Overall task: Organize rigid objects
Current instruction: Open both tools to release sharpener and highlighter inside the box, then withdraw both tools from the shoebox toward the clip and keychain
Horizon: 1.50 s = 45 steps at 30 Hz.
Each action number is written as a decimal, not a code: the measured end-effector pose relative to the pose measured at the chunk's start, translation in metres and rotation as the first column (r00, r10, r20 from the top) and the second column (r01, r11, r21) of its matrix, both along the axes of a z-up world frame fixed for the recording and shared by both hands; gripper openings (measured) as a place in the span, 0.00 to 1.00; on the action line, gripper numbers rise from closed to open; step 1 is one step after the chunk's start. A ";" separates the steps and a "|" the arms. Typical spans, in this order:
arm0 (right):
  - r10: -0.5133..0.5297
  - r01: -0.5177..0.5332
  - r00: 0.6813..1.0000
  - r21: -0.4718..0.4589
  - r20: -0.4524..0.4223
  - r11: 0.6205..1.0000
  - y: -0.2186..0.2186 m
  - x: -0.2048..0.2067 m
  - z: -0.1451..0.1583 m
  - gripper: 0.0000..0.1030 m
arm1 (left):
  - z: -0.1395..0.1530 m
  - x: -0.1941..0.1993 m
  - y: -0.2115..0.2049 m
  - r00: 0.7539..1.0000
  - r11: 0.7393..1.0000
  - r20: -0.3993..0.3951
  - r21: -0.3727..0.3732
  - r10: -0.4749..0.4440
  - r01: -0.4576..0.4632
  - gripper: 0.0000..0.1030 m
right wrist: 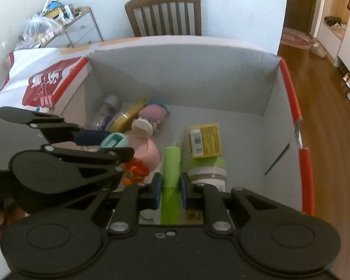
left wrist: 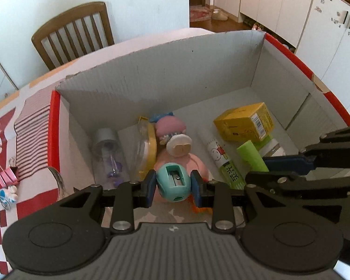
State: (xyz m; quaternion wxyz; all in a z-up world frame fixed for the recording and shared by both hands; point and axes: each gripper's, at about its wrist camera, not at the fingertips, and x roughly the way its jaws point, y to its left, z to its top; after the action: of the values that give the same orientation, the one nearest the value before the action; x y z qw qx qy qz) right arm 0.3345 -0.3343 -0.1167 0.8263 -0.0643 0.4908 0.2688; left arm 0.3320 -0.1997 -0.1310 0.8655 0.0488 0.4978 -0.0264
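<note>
Both 2-finger grippers hang over the white cardboard box, left gripper clamping the teal round pencil sharpener, right gripper pinching the lime-green plastic tube; lower them into free gaps before letting go

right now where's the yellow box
The yellow box lies on the floor of the carton, toward its right side in both wrist views, resting partly on a green-lidded jar, just right of the glue stick.
</note>
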 end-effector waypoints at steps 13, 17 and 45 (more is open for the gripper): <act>0.020 -0.020 0.999 -0.015 -0.030 1.000 -0.005 -0.011 0.002 0.24 | 0.003 -0.001 0.004 0.999 0.999 -0.043 -0.042 0.029 -0.031 0.40; 0.013 -0.013 1.000 0.000 -0.025 1.000 -0.011 -0.015 0.009 0.29 | 0.014 -0.014 0.003 1.000 0.999 0.016 -0.037 0.027 -0.027 0.58; -0.062 0.050 0.991 0.097 0.119 0.994 0.011 -0.062 0.070 0.79 | 0.092 -0.107 0.082 0.965 0.992 0.254 -0.122 0.066 -0.036 0.65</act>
State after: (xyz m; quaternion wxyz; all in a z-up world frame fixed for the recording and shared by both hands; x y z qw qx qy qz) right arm 0.2727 -0.3234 -0.0469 0.8642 -0.0280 0.4277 0.2636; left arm 0.2250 -0.1173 -0.0386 0.9246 -0.0114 0.3799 -0.0265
